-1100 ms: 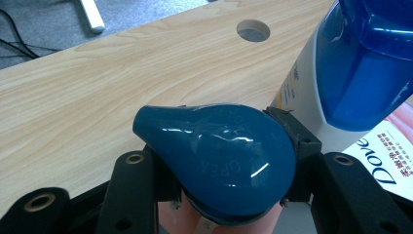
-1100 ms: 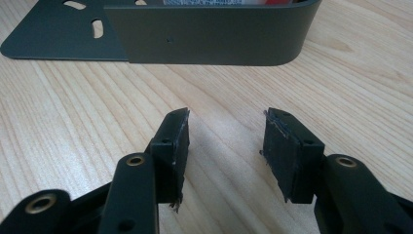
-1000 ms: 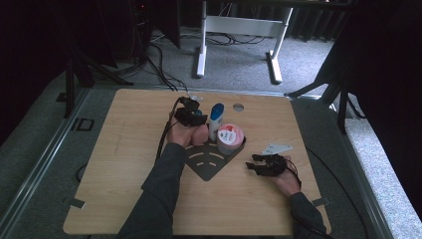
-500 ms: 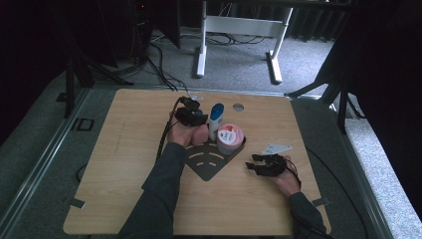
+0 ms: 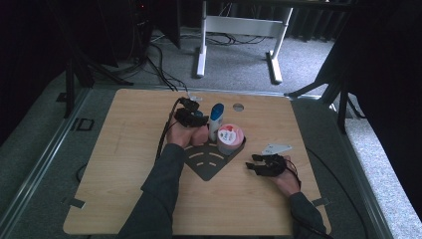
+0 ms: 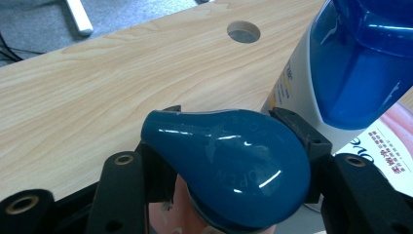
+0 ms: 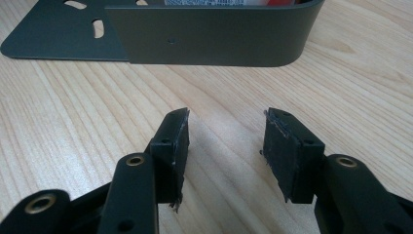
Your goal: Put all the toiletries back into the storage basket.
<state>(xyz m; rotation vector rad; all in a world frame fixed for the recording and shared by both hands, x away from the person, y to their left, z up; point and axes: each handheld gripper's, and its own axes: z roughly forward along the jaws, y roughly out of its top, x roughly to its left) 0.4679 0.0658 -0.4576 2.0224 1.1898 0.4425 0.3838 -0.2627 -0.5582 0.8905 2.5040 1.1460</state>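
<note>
In the left gripper view a bottle with a glossy dark blue teardrop cap (image 6: 229, 165) and a pinkish body stands between the jaws of my left gripper (image 6: 229, 129). The jaws have just been opening and the pads sit close on either side of it. A white bottle with a blue cap (image 6: 341, 73) (image 5: 216, 118) stands upright just to the right, next to a pink tub (image 5: 230, 138). In the high view my left gripper (image 5: 188, 115) is at the table's middle. My right gripper (image 7: 225, 146) (image 5: 258, 164) is open and empty, low over the wood.
A dark metal holder (image 5: 206, 162) (image 7: 209, 39) lies at the table's centre with the pink tub in its walled corner. The right gripper faces that wall. A round hole (image 5: 238, 106) (image 6: 243, 32) is cut in the tabletop behind the bottles. Desk legs and cables are on the floor beyond.
</note>
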